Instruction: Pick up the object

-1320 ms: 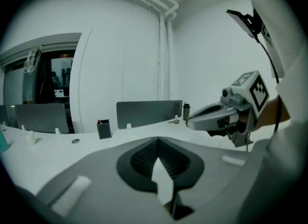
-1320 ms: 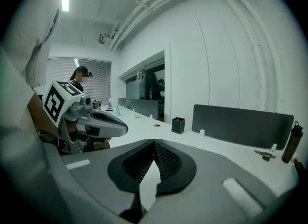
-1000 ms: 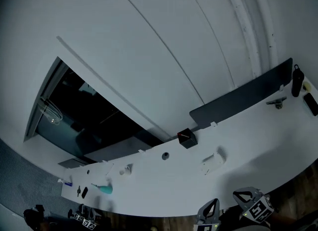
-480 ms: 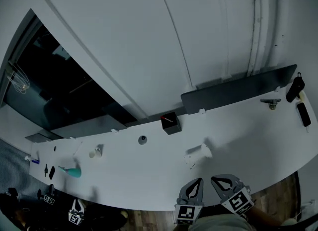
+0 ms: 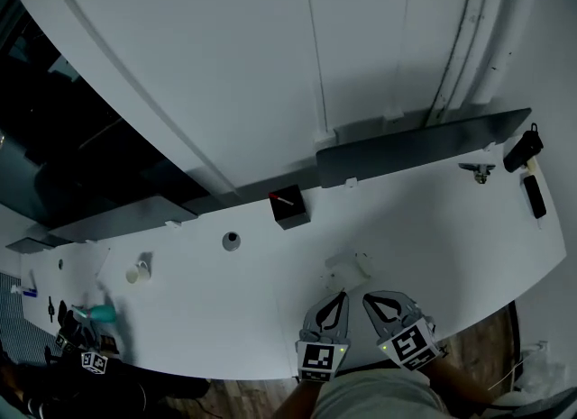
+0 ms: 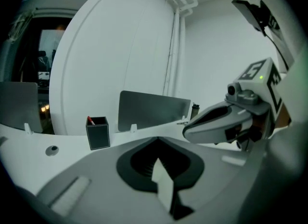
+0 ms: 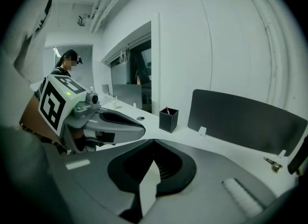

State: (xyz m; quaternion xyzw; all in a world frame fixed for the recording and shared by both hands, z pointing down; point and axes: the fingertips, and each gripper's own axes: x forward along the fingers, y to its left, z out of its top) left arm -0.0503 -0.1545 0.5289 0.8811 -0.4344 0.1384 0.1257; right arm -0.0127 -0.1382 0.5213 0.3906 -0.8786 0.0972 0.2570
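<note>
Both tongs sit on my side of the black pen holder (image 5: 288,207), at the front edge of the white desk (image 5: 433,228). The left gripper (image 5: 341,298) is clenched, tips meeting, nothing between them. The right gripper (image 5: 370,298) is the same: closed and empty, close beside the left.

The white object (image 5: 347,268) lies on the desk between the pen holder and the gripper tips, just ahead of the tips and touched by neither.

The pen holder stands upright with a red-tipped pen in it. To its left, near it, is a small round disc (image 5: 232,241). Far to its left lies a teal item (image 5: 95,314), too small to identify. Well to its right, near the desk's end, is a black bottle (image 5: 523,149).

Behind the holder and to its right a dark divider panel (image 5: 424,145) stands along the desk's back edge. Beyond that is a plain white wall (image 5: 270,48), with pipes (image 5: 469,39) running up it above the divider. A dark window (image 5: 54,129) lies far left of the holder. Light is dim.
</note>
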